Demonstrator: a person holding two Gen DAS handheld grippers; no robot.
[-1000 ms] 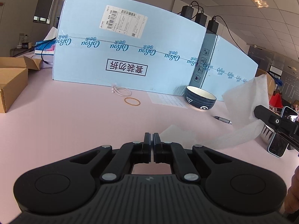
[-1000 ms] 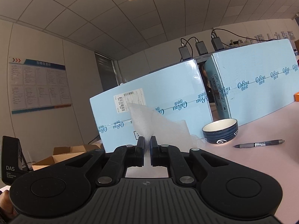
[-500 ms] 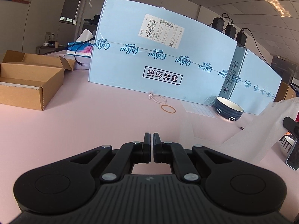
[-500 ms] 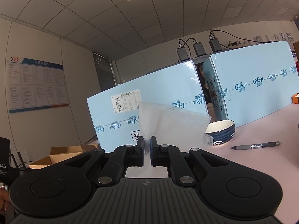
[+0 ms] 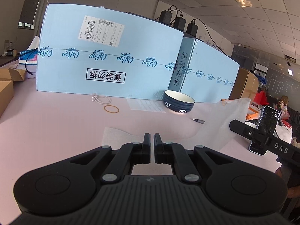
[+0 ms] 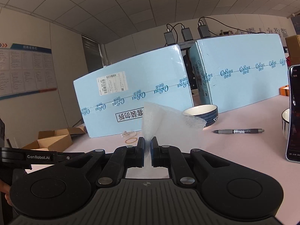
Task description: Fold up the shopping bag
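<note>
The right tongs (image 6: 147,143) were clamped on a corner of the white shopping bag (image 6: 161,120), which rose from between the fingers as a creased, translucent sheet fanning toward the middle of the right wrist frame. In the left wrist frame the same bag (image 5: 225,120) hung at the right, its upper edge lifted beside the other tool, while its lower part trailed down onto the pink bench (image 5: 56,123) and lay flat just ahead of the left tongs (image 5: 152,139). Those left tongs stood nearly together, a thin slit between the fingers, low over the bag's flat edge; whether they pinched it I could not tell.

Open bench spread across the left and centre of the left frame. Along its far side stood the big blue cartons (image 5: 112,56), walling off the back. Before them lay a rubber band (image 5: 111,109), a loop of white cord (image 5: 101,99) and a sheet of paper (image 5: 146,105). A dark blue bowl (image 5: 178,102) sat near the gap between cartons, with a pen (image 6: 238,131) lying to the right of it, well clear of the bag's raised edge. A phone (image 6: 293,112) stood upright at the right edge of the right frame, and open cardboard boxes (image 6: 54,140) sat at the left.
</note>
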